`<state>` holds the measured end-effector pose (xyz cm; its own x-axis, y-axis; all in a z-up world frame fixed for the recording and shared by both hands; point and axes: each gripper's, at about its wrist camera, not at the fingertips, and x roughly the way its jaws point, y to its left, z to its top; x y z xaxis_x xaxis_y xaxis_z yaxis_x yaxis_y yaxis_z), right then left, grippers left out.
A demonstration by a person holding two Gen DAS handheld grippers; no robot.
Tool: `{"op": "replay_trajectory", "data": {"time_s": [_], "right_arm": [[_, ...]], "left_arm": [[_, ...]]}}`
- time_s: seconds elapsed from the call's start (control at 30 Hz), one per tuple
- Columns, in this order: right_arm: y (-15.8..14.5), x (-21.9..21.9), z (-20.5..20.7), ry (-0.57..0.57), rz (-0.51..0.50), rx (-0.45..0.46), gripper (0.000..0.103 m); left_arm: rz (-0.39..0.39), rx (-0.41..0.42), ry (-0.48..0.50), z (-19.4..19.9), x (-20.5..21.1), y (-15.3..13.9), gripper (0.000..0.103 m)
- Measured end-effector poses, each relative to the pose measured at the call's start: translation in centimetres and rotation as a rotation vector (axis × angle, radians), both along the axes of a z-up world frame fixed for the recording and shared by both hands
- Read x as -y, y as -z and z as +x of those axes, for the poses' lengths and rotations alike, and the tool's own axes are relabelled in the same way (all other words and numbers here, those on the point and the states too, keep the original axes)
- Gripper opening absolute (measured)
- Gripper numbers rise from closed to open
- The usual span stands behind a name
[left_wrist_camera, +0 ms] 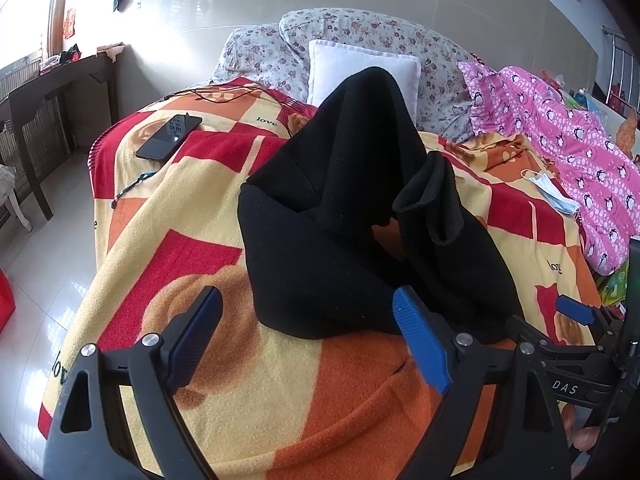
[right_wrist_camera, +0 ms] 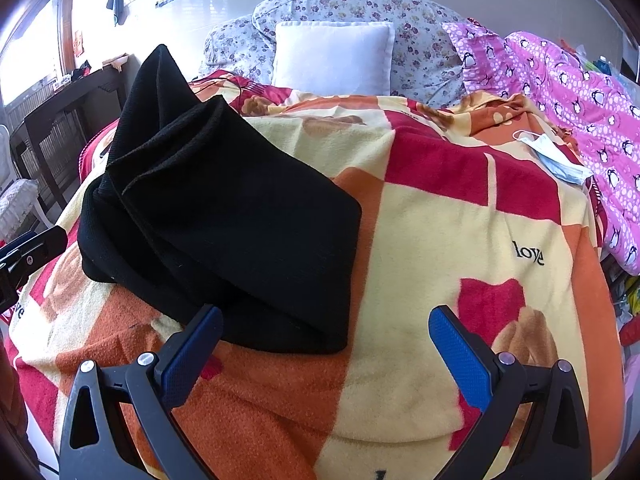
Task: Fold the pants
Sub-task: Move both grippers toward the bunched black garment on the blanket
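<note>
- While both claws hang low over the bed, the black pants (left_wrist_camera: 340,216) lie in a loosely folded heap on the blanket (left_wrist_camera: 224,380), straight ahead of the left claw (left_wrist_camera: 308,344) and just past its fingertips.
- That left claw stands wide open with nothing between its blue pads (left_wrist_camera: 420,344); the right-hand pad sits at the near edge of the fabric, though whether it touches is hard to tell.
- Seen from the right claw (right_wrist_camera: 326,354), the pants (right_wrist_camera: 224,216) lie ahead and to its left, one end rising in a peak towards the far side of the bed.
- Its jaws are spread wide too, gripping nothing, with its left finger (right_wrist_camera: 188,360) right at the near hem of the cloth.
- Beyond the left claw and off to its left, a dark phone (left_wrist_camera: 170,136) rests on the blanket, with a cable (left_wrist_camera: 224,94) farther back.
- Ahead and to the right of both claws lies a blue face mask (right_wrist_camera: 556,156), beside a pink penguin-print quilt (right_wrist_camera: 580,120).
- Farthest ahead, a white pillow (right_wrist_camera: 334,58) leans on floral bedding (right_wrist_camera: 360,4).
- Off to the left past the bed stands a dark wooden counter (left_wrist_camera: 60,76).
</note>
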<state>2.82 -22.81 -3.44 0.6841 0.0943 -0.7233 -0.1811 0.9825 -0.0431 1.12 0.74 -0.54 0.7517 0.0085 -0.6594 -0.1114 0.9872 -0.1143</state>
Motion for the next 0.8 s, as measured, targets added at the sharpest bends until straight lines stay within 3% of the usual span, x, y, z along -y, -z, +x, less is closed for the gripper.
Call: {"op": "replay_trajectory", "data": {"time_s": [0.57, 0.6, 0.8], "right_arm": [[0.04, -0.44, 0.3, -0.011, -0.003, -0.007, 0.102], [0.01, -0.48, 0.31, -0.011, -0.005, -0.007, 0.102], [-0.23, -0.8, 0.43, -0.018, -0.006, -0.004, 0.102]], "left_arm": [[-0.039, 0.061, -0.008, 0.31, -0.68, 0.13, 0.088], [-0.03, 0.033, -0.009, 0.35, -0.61, 0.19, 0.088], [-0.068, 0.083, -0.008, 0.63, -0.79, -0.16, 0.088]]}}
